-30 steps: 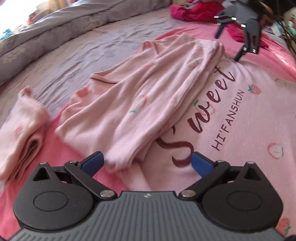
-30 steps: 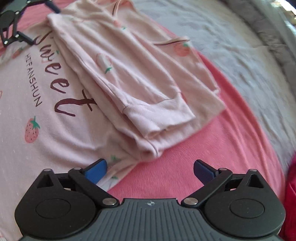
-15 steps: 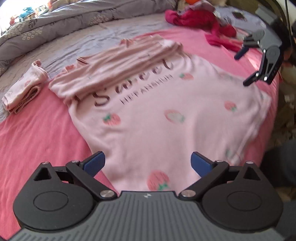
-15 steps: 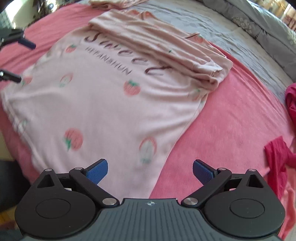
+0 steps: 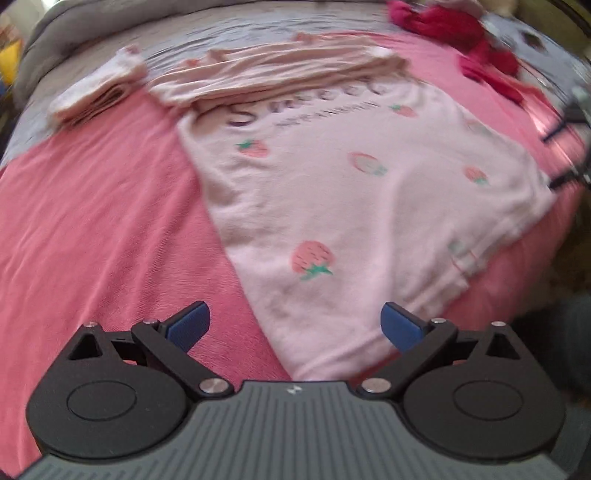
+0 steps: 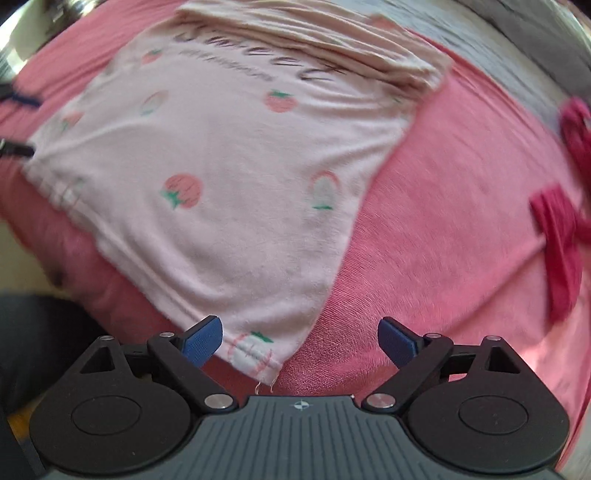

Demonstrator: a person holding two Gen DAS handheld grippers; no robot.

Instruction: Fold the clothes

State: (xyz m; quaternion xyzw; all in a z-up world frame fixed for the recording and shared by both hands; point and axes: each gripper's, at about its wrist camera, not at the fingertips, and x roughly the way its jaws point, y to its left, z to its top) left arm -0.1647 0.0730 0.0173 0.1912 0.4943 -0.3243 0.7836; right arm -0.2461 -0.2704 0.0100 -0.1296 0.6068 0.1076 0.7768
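Closest to the right wrist camera, the right gripper (image 6: 300, 341) hangs over the near hem corner of a pale pink shirt (image 6: 221, 155); its jaws have just been closing a little yet stand spread, with the frayed corner lying below and between the blue pads (image 6: 203, 339), which do not press on it. In the left wrist view the left gripper (image 5: 295, 326) likewise has its jaws spread wide and grips nothing; the other hem corner of the shirt lies beneath the gap, nearer the right-hand pad. The shirt is spread flat on a pink bedcover (image 5: 96, 221), printed with strawberries and dark lettering that blur makes hard to read. Its far part is covered by folded-over layers of the same pale pink cloth (image 5: 280, 70), bunched in a band across the lettering. In the left wrist view, just beside that band to the left, a small folded pale pink garment (image 5: 96, 92) lies at the border of the pink bedcover and a grey quilt (image 5: 229, 26). Farther right, crumpled crimson clothes (image 5: 461, 29) sit near the far edge of the bed, and in the right wrist view a strip of crimson cloth (image 6: 561, 236) lies on the bedcover, well apart from the shirt. At the right border of the left wrist view, dark blurred fingers of the other gripper show beside the shirt's side.
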